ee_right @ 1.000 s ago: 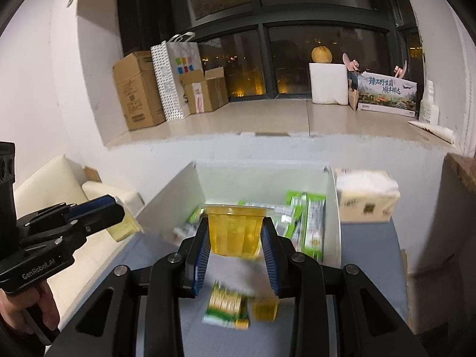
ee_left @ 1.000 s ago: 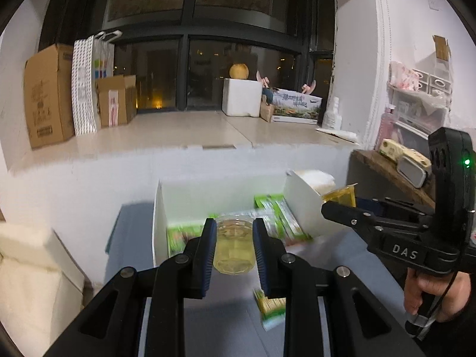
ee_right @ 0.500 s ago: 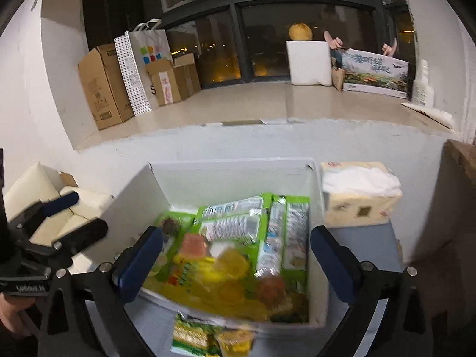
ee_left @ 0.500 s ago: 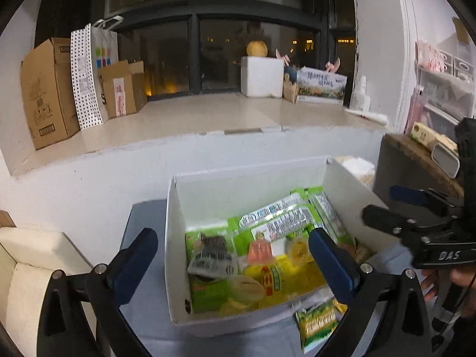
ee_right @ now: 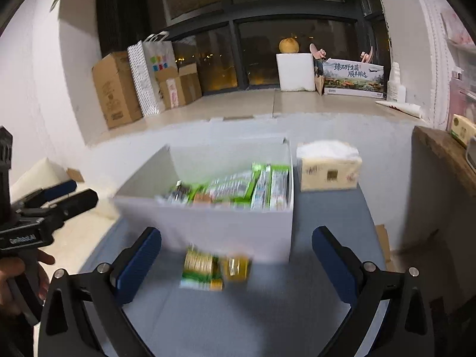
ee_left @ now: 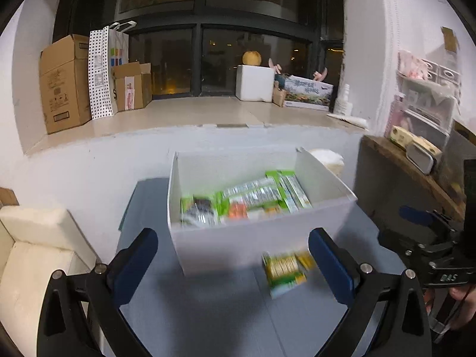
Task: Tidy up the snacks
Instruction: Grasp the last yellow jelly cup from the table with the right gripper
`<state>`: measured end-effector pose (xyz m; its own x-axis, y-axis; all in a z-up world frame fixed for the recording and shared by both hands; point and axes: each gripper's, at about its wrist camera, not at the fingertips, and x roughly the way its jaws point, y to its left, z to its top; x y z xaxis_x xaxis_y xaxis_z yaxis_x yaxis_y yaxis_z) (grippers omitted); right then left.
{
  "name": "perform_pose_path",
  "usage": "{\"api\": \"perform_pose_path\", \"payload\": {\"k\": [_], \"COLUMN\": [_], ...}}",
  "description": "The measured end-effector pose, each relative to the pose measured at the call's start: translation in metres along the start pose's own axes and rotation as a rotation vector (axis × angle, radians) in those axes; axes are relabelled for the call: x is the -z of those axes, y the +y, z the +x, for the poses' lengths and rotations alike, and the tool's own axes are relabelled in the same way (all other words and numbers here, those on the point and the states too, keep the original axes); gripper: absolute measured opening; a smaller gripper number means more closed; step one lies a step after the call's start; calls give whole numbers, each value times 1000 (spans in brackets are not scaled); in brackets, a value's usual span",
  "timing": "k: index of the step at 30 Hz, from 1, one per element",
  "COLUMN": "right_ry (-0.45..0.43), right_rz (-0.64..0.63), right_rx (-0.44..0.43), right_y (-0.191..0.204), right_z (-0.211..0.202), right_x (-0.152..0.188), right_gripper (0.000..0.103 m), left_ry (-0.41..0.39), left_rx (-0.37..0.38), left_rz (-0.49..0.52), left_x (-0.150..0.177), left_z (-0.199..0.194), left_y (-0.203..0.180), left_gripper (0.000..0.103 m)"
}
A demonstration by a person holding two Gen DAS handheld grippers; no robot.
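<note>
1. Left claw [ee_left: 233, 263]: its blue-padded jaws are spread wide with nothing between them, hovering above the grey-blue worktop [ee_left: 208, 312] in front of the bin.

2. White bin [ee_left: 253, 238]: a smooth, thin-walled, open-topped rectangular box standing on the worktop. It already holds most of the snacks, so the sorting looks largely done.

3. Bin contents [ee_left: 247, 199]: glossy green foil packets lie flat and overlapping, long narrow bars line the right wall, and a dark crinkled wrapper sits at the left end. An orange item shows among them, too blurred to name.

4. Green snack pack [ee_right: 200, 267]: a flat, printed rectangular packet lying on the worktop just outside the bin's front wall, not yet put away.

5. Yellow jelly cup [ee_right: 236, 267]: a small translucent plastic cup, touching or just beside the green pack's right edge; motion blur hides which. These two appear to be the only snacks left out.

6. Right claw [ee_right: 236, 261]: jaws fully parted and empty, with the two stray snacks on the worktop framed between its blue pads.

7. Tissue pack [ee_right: 328, 169]: a soft, paper-wrapped block with white tissue puffing from the top, sitting just beside the bin's right wall.
</note>
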<state>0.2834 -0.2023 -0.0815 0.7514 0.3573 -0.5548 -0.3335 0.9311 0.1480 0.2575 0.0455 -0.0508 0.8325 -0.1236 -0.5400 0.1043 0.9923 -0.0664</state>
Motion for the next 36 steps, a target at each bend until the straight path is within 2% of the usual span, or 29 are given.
{"api": "perform_pose_path", "payload": {"k": [3,5,9,12,19,29,32,34,36], "right_ry": [18,43,64,77,104,222,232,246,287], "right_rz": [9,12,30,28,15,42,51,22,11], "right_rx": [6,33,22,19,22,66,57,84,103], "right_y": [2,4,3,4,6,-8,-10,-7,-6], "right_z": [-12,-15,-18,-15,18,117,133,142,152], "right_x": [29,44,57,60,54,33,33,35,38], "right_gripper": [103,103,103,103,103,103,100,85,54], "left_ry": [17,34,65,90,85,101,107,115,122], "left_rx": [-28,-19,-5,-8,-20,-31,-32,-37,-33], "left_rz": [-21,-40,-56,-73,-88,-84,-85,-90,-99], "left_x": [31,49,84,96,98,102,106,108,110], "left_z": [-21,-30,-46,-48,-50,-47,-45,-43,-41], "left_y": [-6,-8,-11,-9,-6,1,5,8,9], "left_gripper": [103,103,103,103,103,103,103,103,103]}}
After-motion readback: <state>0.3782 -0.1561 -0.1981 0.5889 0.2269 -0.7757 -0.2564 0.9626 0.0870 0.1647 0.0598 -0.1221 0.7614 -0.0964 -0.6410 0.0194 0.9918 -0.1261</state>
